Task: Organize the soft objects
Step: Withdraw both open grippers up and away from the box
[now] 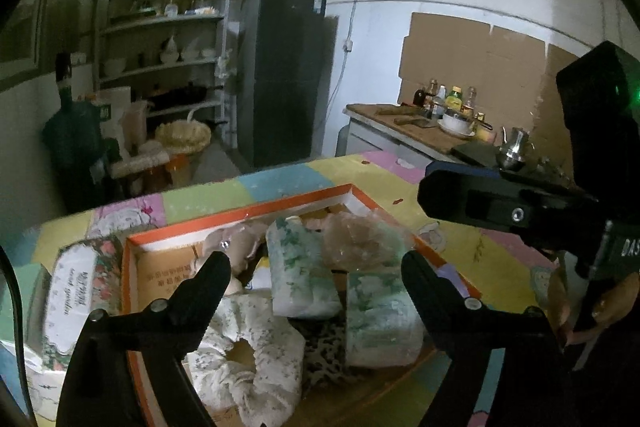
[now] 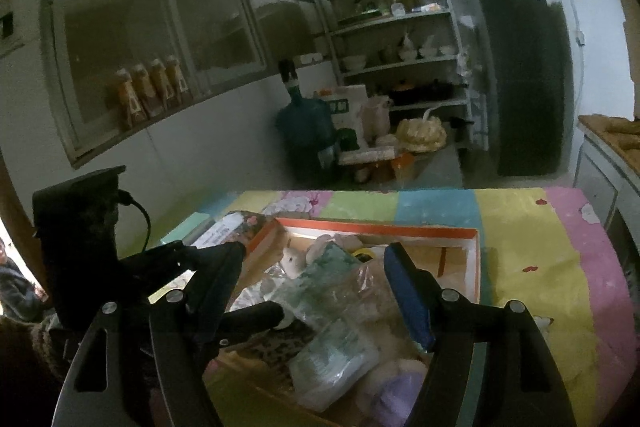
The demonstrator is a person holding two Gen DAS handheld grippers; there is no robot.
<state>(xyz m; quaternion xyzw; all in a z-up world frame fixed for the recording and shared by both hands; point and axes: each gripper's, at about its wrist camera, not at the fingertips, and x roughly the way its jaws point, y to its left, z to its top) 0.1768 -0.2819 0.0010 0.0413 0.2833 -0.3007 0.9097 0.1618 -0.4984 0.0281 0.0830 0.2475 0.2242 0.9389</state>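
Soft objects fill an orange-rimmed cardboard box point(image 1: 240, 217) that sits on a table under a pastel patchwork cloth point(image 1: 280, 183), in a dim kitchen with a dark fridge point(image 1: 286, 75) and a shelf rack point(image 1: 168, 27) behind it. Outside the box, against its left wall, stands a floral tissue pack point(image 1: 76, 291). Inside, from the left wrist view, a white lace scrunchie point(image 1: 248, 355) lies at the near side, with a leopard-print cloth point(image 1: 324, 347) just beside it. Two green-patterned tissue packs lie further in: one point(image 1: 300, 271) tilted near the middle, the other point(image 1: 380, 319) to its right, touching the leopard cloth. Behind them sits a crinkled clear plastic bag point(image 1: 360, 235) with something pinkish inside, and a pale plush toy point(image 1: 240, 247) leans towards the box's left wall.

The left gripper point(image 1: 316, 267) hovers above the box with its jaws spread wide and nothing between them, clear of the packs below. The right gripper point(image 2: 316, 259) is likewise released, jaws apart over the plastic bag and a tissue pack, gripping nothing; its blue pad point(image 2: 408, 295) shows on one finger. A hand point(image 1: 588, 307) holds the right gripper's handle
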